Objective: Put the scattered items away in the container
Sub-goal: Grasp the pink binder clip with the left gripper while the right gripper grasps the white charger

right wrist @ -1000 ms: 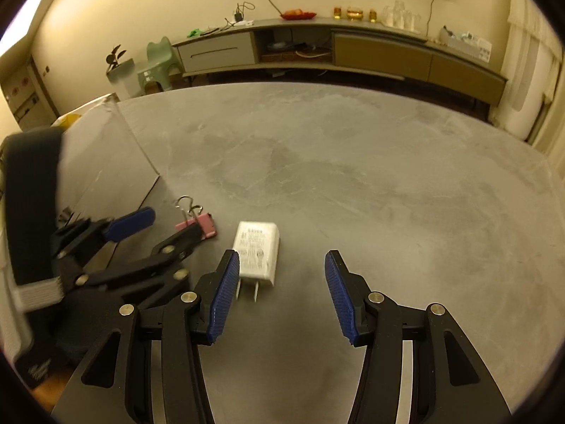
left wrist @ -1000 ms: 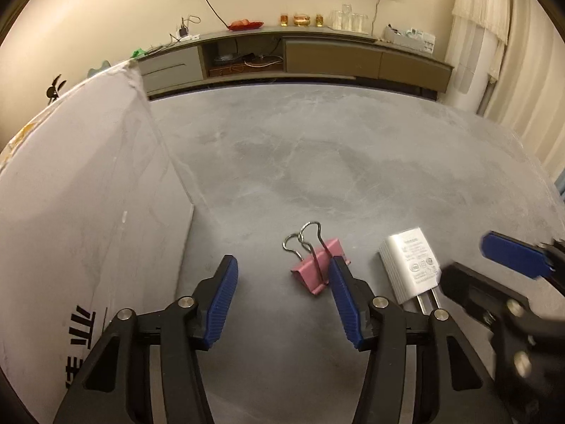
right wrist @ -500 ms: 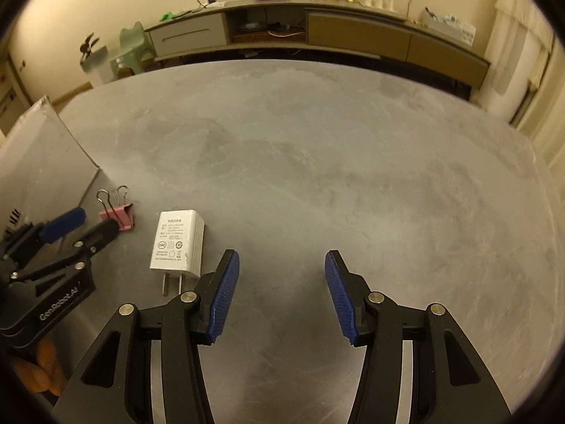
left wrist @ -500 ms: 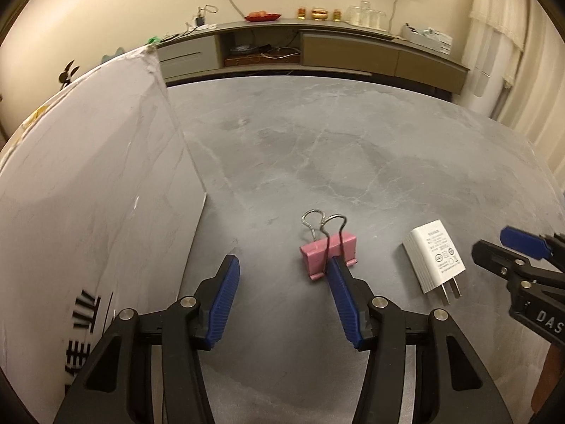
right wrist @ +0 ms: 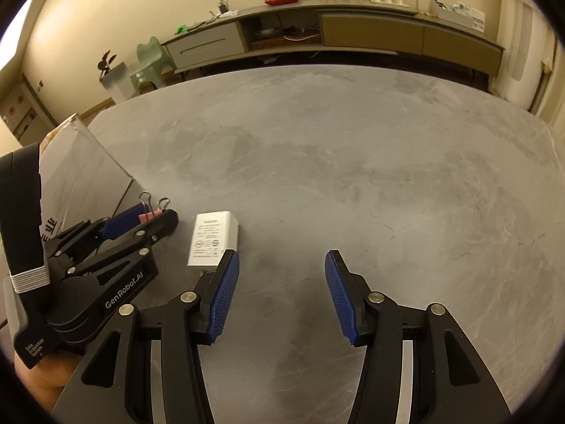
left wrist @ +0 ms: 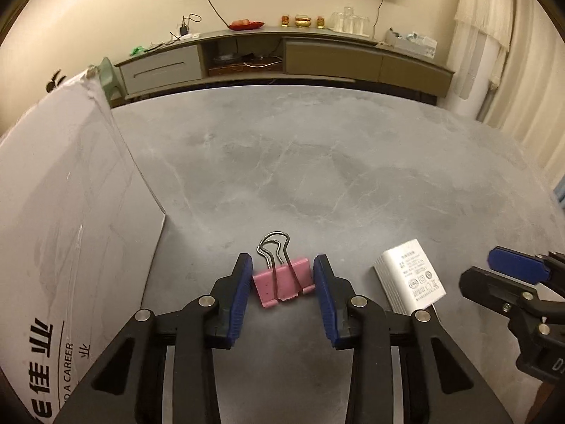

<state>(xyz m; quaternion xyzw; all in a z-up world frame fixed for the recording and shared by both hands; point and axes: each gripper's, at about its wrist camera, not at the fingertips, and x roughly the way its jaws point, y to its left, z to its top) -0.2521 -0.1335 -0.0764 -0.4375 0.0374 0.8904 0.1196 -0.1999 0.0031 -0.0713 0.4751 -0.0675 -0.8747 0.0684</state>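
A pink binder clip [left wrist: 282,282] with wire handles lies on the grey table [left wrist: 317,176]. My left gripper [left wrist: 282,259] has its blue pads pressed against the clip's two sides, shut on it. From the right wrist view the clip [right wrist: 150,216] shows only partly between those fingers. A white plug-in charger [left wrist: 409,279] lies just right of the clip, prongs toward me. My right gripper [right wrist: 281,259] stands open over bare table, its left fingertip right beside the charger [right wrist: 212,238]. A white cardboard box [left wrist: 53,229] stands at the left.
The box wall [right wrist: 77,162] rises close beside the left gripper. Beyond the table's far edge runs a long low cabinet [left wrist: 282,60] against the wall. A hand [right wrist: 46,371] holds the left gripper's handle. Curtains [left wrist: 501,53] hang at the right.
My left gripper has moved forward and right until the pink clip sits between its fingers, and the fingers have narrowed onto it. The right gripper stays open and has shifted beside the charger.
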